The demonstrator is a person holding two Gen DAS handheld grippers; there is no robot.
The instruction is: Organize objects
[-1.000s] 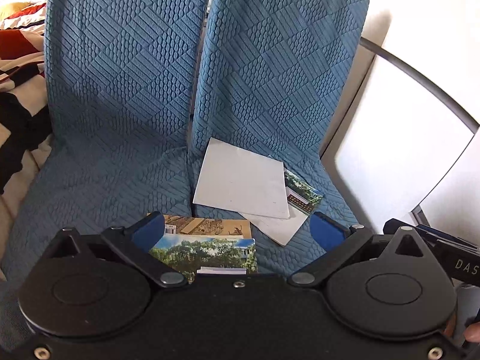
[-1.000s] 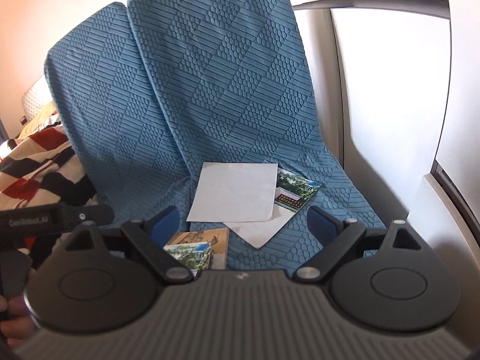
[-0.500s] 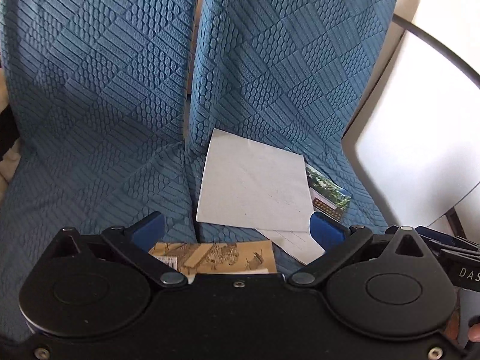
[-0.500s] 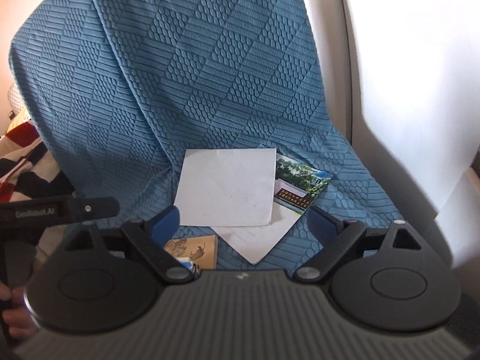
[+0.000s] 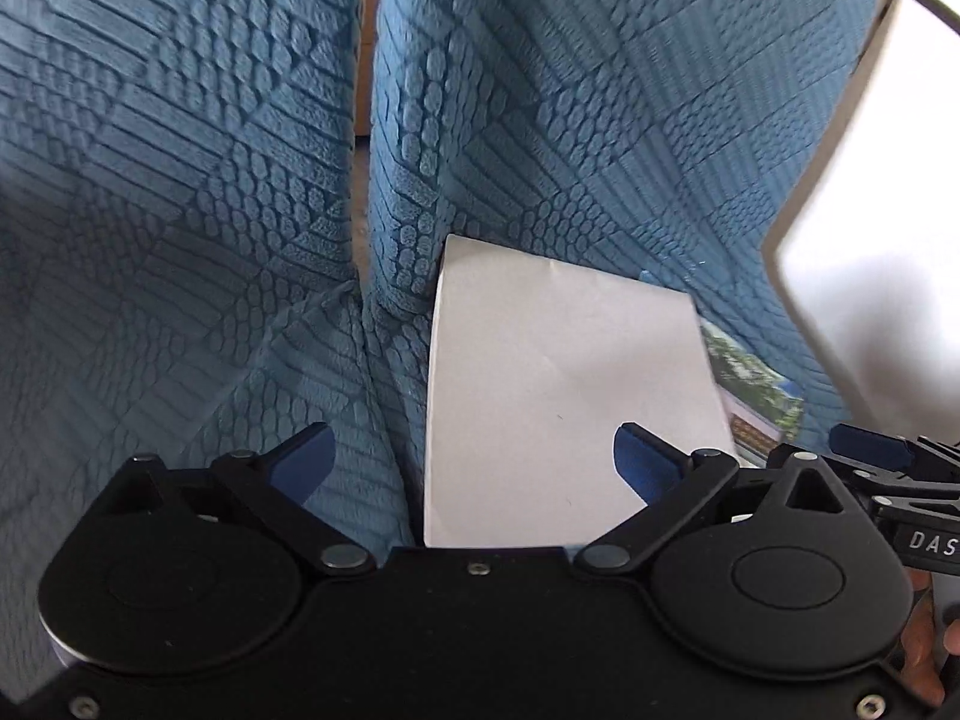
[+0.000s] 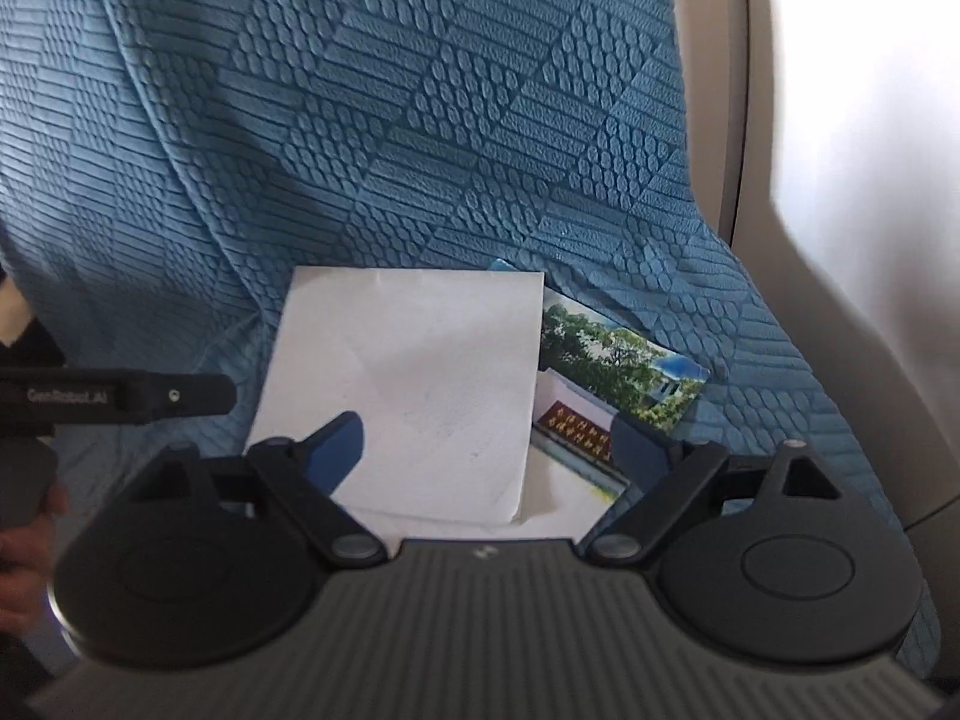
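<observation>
Two handheld tools angled steeply down at a seat draped in a textured blue cover point(image 6: 468, 120).

Left tool point(image 5: 474, 462): black body, blue-padded fingers point(image 5: 303, 462) spread wide, released, nothing between them. Poised over the near left edge of a white sheet of paper point(image 5: 558, 384) lying flat on the right-hand seat cushion, just right of the gap between two seats.

Right tool point(image 6: 486, 438): grey ribbed body, blue-padded fingers point(image 6: 336, 441) apart, released, jaws just narrowed slightly, pads pressing on nothing. Left finger over the white sheet point(image 6: 414, 372), right finger over the near edge of a photo postcard point(image 6: 612, 372) showing trees and a building. Postcard tucked partly under the sheet's right edge, resting on the cover. A second white sheet point(image 6: 552, 498) peeking out beneath, at the near side.

Part of a hand point(image 6: 24, 546) at the far left of the right wrist view, gripping the left tool's handle. Pale wall panel point(image 6: 840, 180) to the right of the seat.
</observation>
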